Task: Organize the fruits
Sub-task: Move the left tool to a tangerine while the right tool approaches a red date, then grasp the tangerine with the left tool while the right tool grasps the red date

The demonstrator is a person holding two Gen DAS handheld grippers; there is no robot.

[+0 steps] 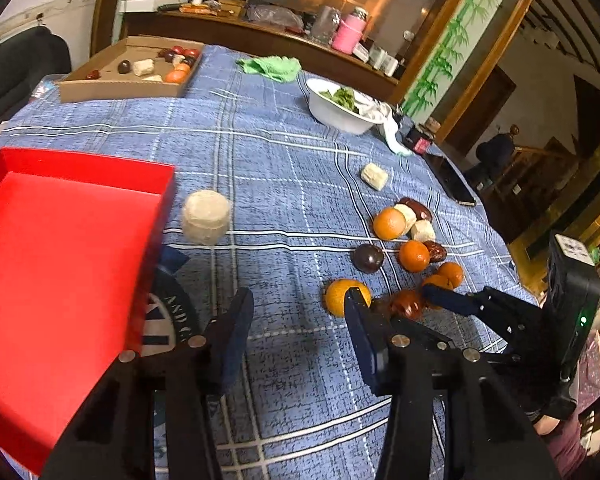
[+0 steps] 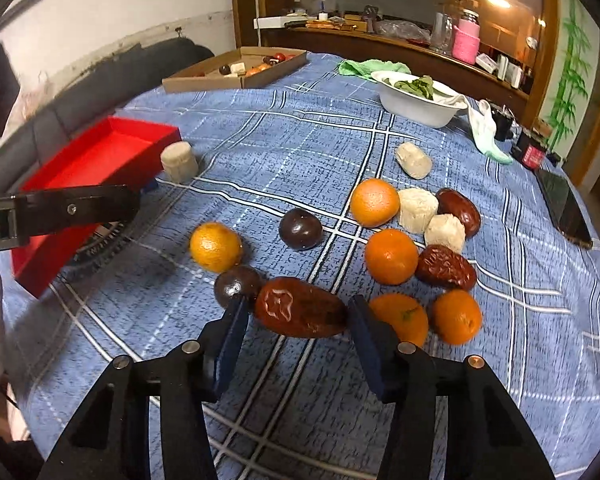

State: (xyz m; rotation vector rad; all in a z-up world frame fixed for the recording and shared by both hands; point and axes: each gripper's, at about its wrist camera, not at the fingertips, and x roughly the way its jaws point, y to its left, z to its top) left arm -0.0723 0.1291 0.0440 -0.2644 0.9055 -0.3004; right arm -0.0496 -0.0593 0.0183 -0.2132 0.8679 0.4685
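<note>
- Red tray (image 1: 60, 240) sits empty; nothing is sorted yet.
- Right gripper (image 2: 296, 314) brackets the red date (image 2: 300, 308), jaws apart, not clamped.
- Left gripper (image 1: 296, 312) open, empty.
- Oranges (image 2: 392, 256) and the rest lie loose on the worktop (image 2: 300, 152).

**Layout on the surface**

A tray (image 2: 100, 152) is set at the left, a cylindrical block (image 2: 179, 161) just beside its right wall. The fruit cluster (image 2: 392, 256) is gathered to the right. A cardboard box (image 2: 204, 80) and a bowl (image 2: 416, 108) are placed behind.
</note>
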